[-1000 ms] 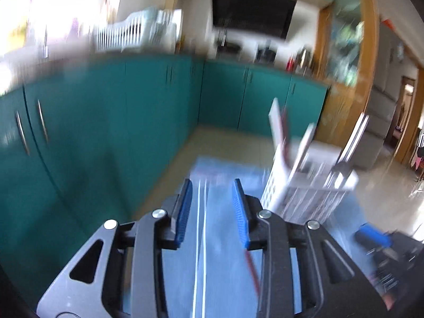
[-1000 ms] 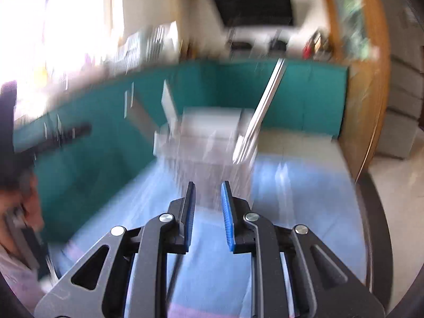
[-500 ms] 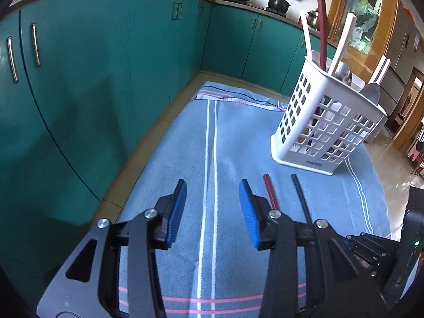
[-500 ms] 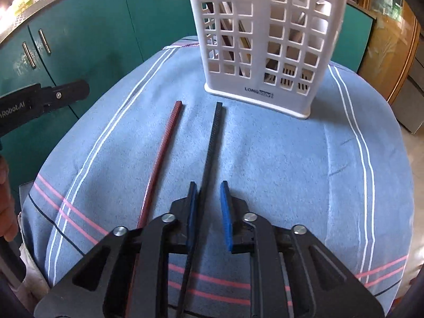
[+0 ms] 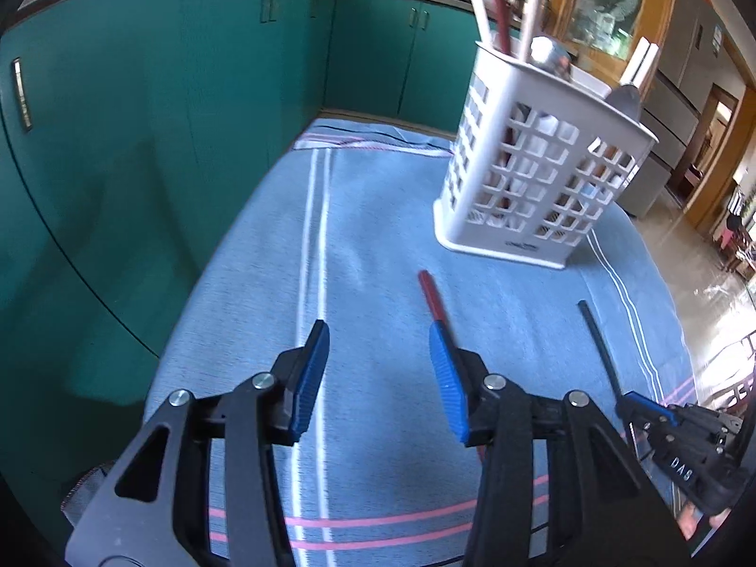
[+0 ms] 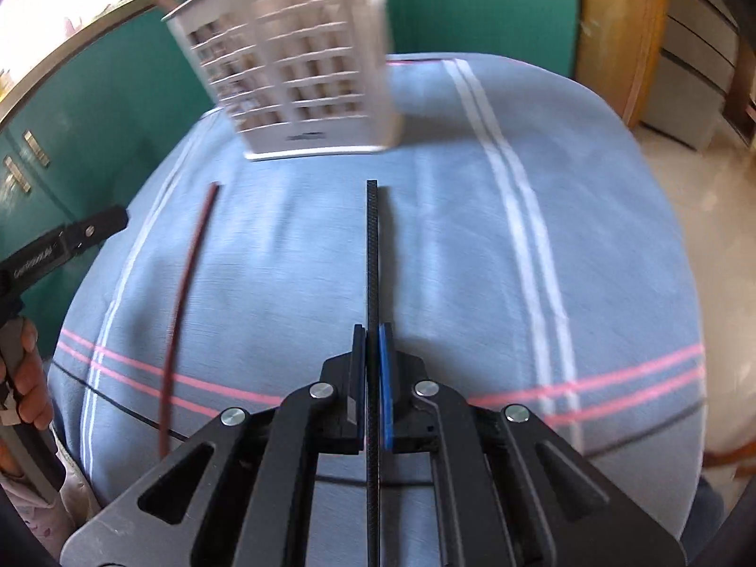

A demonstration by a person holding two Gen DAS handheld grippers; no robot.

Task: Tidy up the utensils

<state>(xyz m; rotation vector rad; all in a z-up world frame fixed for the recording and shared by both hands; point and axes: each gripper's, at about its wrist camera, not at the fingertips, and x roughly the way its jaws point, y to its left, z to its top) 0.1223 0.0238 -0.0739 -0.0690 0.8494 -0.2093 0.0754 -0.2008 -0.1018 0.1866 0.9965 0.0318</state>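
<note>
A white slotted utensil basket (image 5: 538, 160) stands at the far side of a blue striped cloth; it also shows in the right wrist view (image 6: 302, 71). It holds several upright utensils. My right gripper (image 6: 372, 345) is shut on a black chopstick (image 6: 372, 255), which points toward the basket. The black chopstick (image 5: 597, 345) and the right gripper (image 5: 647, 413) also show in the left wrist view. A dark red chopstick (image 6: 186, 283) lies on the cloth to the left; in the left wrist view the dark red chopstick (image 5: 432, 295) runs under my right finger. My left gripper (image 5: 378, 368) is open and empty above the cloth.
The blue cloth (image 5: 368, 236) with white and pink stripes covers a rounded table. Teal cabinets (image 5: 141, 118) stand close on the left and behind. A wooden door frame (image 6: 614, 23) and tiled floor lie to the right.
My right gripper has closed on the black chopstick and swung so the basket sits upper left. My left gripper has moved forward, opened wider and shifted toward the red chopstick.
</note>
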